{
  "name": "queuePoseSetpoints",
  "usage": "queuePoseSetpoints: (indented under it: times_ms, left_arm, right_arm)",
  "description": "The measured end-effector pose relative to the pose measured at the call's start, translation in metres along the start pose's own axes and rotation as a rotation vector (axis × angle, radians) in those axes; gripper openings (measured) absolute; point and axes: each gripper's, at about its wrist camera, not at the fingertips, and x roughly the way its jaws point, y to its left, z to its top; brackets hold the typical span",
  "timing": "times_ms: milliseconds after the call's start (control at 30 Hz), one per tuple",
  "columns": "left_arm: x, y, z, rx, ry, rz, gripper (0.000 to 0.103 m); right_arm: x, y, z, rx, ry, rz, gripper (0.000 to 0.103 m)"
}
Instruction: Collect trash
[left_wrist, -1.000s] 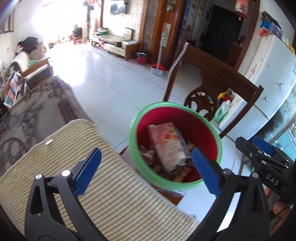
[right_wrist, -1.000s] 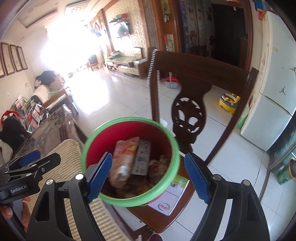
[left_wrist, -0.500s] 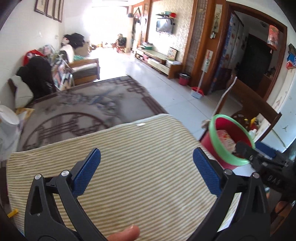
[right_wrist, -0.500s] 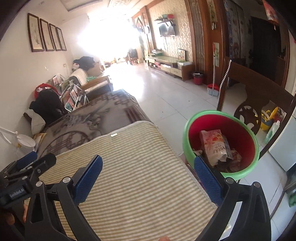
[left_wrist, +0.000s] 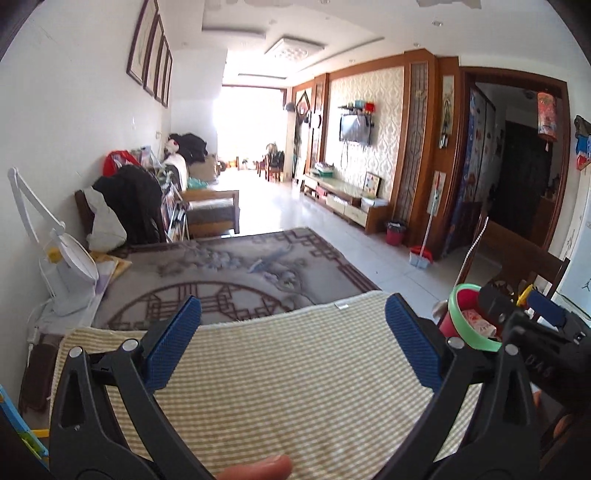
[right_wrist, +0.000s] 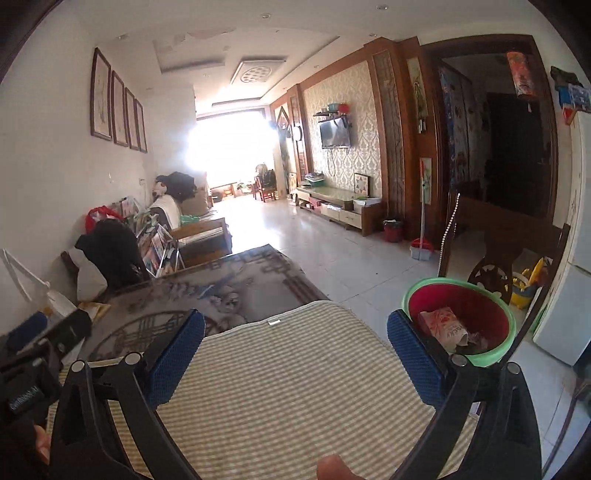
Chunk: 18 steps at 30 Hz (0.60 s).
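A red trash bin with a green rim (right_wrist: 458, 299) stands to the right of the table, with crumpled snack wrappers (right_wrist: 447, 326) inside. In the left wrist view the bin (left_wrist: 474, 341) is half hidden behind my right gripper's body (left_wrist: 535, 321). My left gripper (left_wrist: 291, 317) is open above the yellow striped mat (left_wrist: 295, 387), nothing between its blue pads. My right gripper (right_wrist: 295, 328) is also open over the striped mat (right_wrist: 288, 387) and holds nothing; the bin sits just past its right finger. My left gripper's body (right_wrist: 44, 350) shows at the left edge.
The mat lies on a grey patterned tablecloth (left_wrist: 229, 273). A white desk lamp (left_wrist: 70, 273) stands at the table's left. A dark wooden chair (right_wrist: 506, 236) is behind the bin and a white fridge (right_wrist: 576, 295) at far right. A fingertip (left_wrist: 258, 469) shows at the bottom.
Both views have swung left and pulled back from the bin, which went from centre between the fingers to the right side. The striped mat now fills the foreground. Both grippers remain open and hold nothing.
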Motion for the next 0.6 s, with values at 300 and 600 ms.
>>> queuePoseSetpoints:
  times_ms: [300,600]
  left_arm:
    - [-0.011,0.029,0.000,-0.106,0.017,0.017,0.098]
    - [-0.019,0.032,-0.009,-0.084,0.045,0.005,0.098]
  right_arm:
    - [-0.018,0.026,-0.004,-0.055,-0.009,0.014,0.096]
    - [-0.018,0.037,-0.016,-0.063,0.019,0.041,0.096]
